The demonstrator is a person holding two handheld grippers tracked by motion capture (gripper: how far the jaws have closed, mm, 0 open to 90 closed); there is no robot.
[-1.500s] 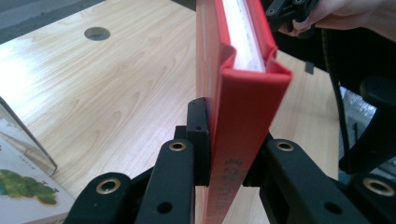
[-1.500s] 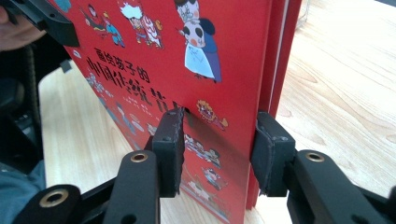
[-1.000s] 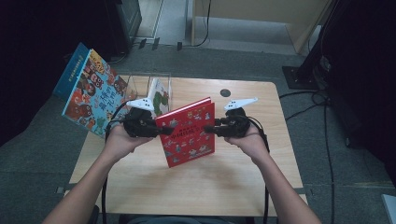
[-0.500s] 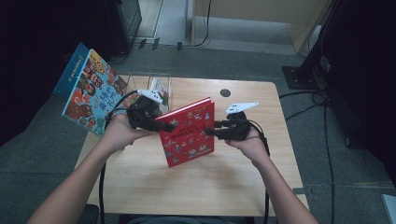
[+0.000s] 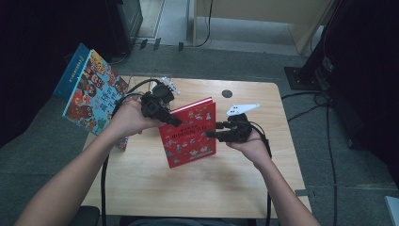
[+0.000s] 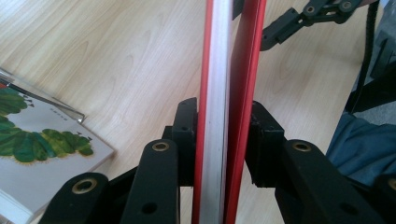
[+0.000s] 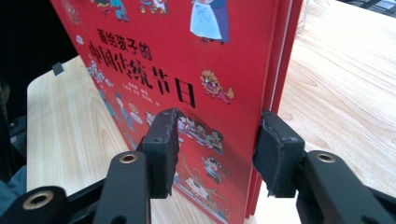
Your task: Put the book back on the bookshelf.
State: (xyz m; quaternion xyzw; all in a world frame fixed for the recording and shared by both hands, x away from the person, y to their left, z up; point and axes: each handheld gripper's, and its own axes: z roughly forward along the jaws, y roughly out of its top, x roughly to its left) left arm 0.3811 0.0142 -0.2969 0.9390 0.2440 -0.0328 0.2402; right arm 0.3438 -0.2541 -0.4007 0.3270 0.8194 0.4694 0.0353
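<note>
High view. We list a red book (image 5: 189, 132) held above the wooden table (image 5: 197, 188), tilted, between two grippers. The left gripper (image 5: 175, 122) meets its upper left edge; the right gripper (image 5: 211, 135) reaches its right edge. The cover print is too small here to read. A second picture book (image 5: 89, 94) with cartoon faces leans off the table's left corner, its lower part cut off behind the left forearm (image 5: 70, 188); its title cannot be read. A dark round mark (image 5: 227, 93) sits near the table's far edge.

Left gripper view. We see the red book (image 6: 217, 70) edge-on, white page block between red covers, running up out of the picture. The left gripper (image 6: 224, 140) is clamped on it, one pad flat on each cover. A caterpillar picture book (image 6: 42, 140) lies on the table at lower left, partly cut off, with no legible title. Farther off, the right gripper (image 6: 280, 30) shows at the top, its tips hidden behind the book.

Right gripper view. The red cover (image 7: 187, 60) carries black Chinese characters, "画给孩子的中国传统节日", among small figures; its top is cut off. The right gripper (image 7: 217, 140) straddles the book, its jaws having just been widening: the left pad lies against the cover, the right pad stands clear of the spine edge.
</note>
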